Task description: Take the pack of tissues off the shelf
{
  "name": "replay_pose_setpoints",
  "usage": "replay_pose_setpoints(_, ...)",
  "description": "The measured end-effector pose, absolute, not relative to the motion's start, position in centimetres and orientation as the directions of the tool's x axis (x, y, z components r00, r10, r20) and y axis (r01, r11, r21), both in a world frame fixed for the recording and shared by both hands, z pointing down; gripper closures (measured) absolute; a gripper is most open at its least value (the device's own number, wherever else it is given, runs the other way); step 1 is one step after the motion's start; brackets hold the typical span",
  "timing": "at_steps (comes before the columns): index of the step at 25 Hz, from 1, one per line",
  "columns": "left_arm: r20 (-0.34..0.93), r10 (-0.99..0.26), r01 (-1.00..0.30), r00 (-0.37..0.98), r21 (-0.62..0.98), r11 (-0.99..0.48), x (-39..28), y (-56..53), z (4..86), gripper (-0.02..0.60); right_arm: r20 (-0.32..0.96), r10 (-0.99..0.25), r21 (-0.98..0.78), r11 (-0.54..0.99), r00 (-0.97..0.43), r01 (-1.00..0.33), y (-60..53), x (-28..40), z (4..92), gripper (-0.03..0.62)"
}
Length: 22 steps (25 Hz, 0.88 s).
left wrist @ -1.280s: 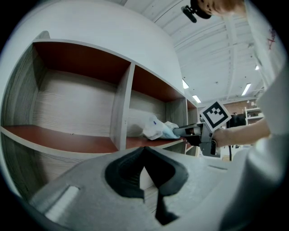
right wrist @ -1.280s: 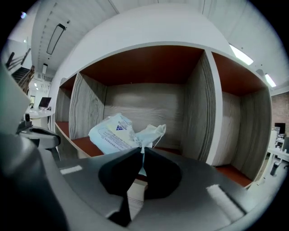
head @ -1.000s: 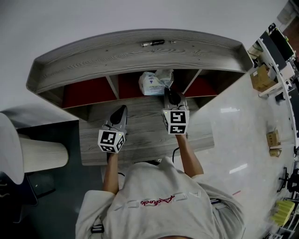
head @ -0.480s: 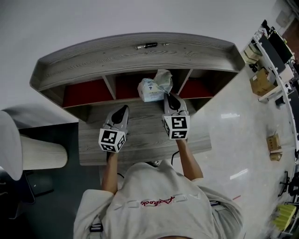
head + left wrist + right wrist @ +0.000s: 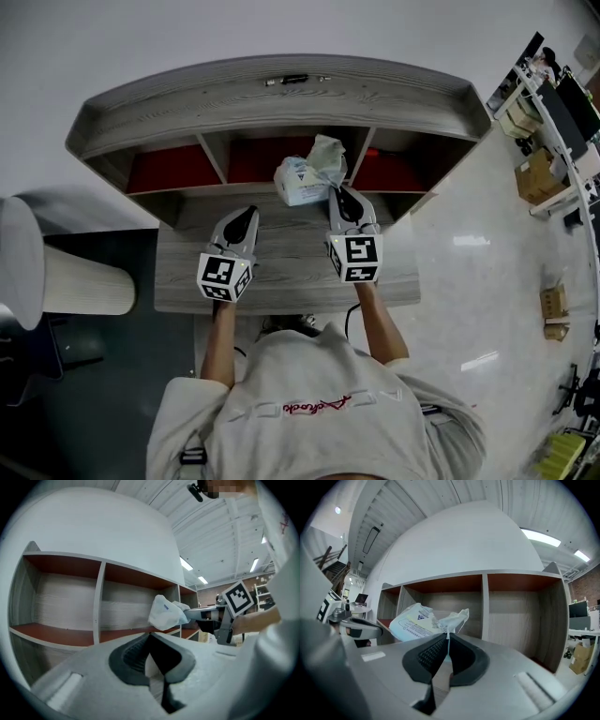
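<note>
Right gripper (image 5: 342, 193) is clenched on the pack (image 5: 302, 178). Its own view shows the jaws pinched together on a thin twist of film at the pack's near end, with the body of the pack hanging off toward 10 o'clock.

What has changed over the last second is the pack's place. A second ago it sat in the mouth of the middle bay (image 5: 253, 157) of the shelf (image 5: 281, 92), partly under the top board. Now it hangs clear in front of that bay, over the ledge (image 5: 281, 267), and both grippers have drawn back toward 6 o'clock in the head view. I judge the lift-off as good as done: the pack no longer rests on the bay floor, and what is left is to carry it further out and set it down.

In the head view the pack lies at 11 o'clock from the right gripper's tips, touching them only through the pinched film. That hold looks thin, so a quick swing could let the film slip.

Left gripper (image 5: 246, 217) is closed on nothing — its jaws meet at the tips with only wood showing behind them. It sits at 8 o'clock from the pack, apart from it, taking no part in the carry
</note>
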State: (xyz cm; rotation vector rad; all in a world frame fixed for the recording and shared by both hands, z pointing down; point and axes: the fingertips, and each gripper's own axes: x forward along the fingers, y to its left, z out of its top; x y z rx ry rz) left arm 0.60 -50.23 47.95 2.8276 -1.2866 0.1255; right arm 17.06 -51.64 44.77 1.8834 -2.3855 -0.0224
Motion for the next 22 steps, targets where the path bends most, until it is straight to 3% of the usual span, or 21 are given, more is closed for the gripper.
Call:
replay_pose_setpoints(10,0.060,-0.762,-0.762,0.645,-0.019,-0.647,-0.3,-47.3,47.0,0.578,0.054,-0.965,0.078,0.259,-0.255,-0.963,-48.4,15.5,44.6,0.582)
replay_pose_setpoints(22,0.046,-0.728,-0.730,0.684,0.012,-0.684,-4.8,-40.1,47.9,0.578,0.062,-0.980,0.095,0.196,-0.191,-0.976,-40.1,11.7,45.0,0.582)
